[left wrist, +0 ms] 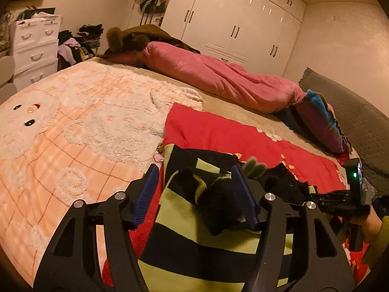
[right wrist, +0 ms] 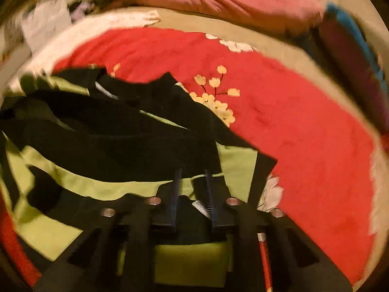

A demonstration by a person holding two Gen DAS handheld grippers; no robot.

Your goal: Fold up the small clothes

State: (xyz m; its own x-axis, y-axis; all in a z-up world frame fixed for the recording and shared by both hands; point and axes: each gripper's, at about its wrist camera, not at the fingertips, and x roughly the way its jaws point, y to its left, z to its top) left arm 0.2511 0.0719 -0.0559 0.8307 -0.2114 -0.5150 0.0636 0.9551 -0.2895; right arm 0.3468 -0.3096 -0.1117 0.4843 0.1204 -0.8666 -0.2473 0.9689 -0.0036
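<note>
Looking along the left gripper [left wrist: 194, 194], we see its blue ribbed pads spread apart over the striped garment [left wrist: 189, 238], a bunched black fold lying between them and resting against the right-hand pad without being pinched. This view alone takes in the room: a white drawer unit [left wrist: 34, 48] far off to the gripper's left, glossy wardrobe doors [left wrist: 238, 22] ahead, a pink quilt [left wrist: 218, 77] rolled along the far side of the bed, and the right gripper [left wrist: 350, 199] held in a hand [left wrist: 369, 226] at the right edge. The right wrist view, blurred, shows what the other cannot: its own gripper [right wrist: 193, 189] with the pads drawn nearly together over the garment's black edge, though we cannot tell whether cloth is pinched. The garment is soft knit in broad lime and black bands, crumpled directly beneath both grippers on a red floral blanket [right wrist: 304, 133]. To the left gripper's left lies a fluffy peach blanket [left wrist: 60, 133] with raised white pile. Ahead and to the right of the right gripper the red blanket lies flat and uncovered up to its far hem.
</note>
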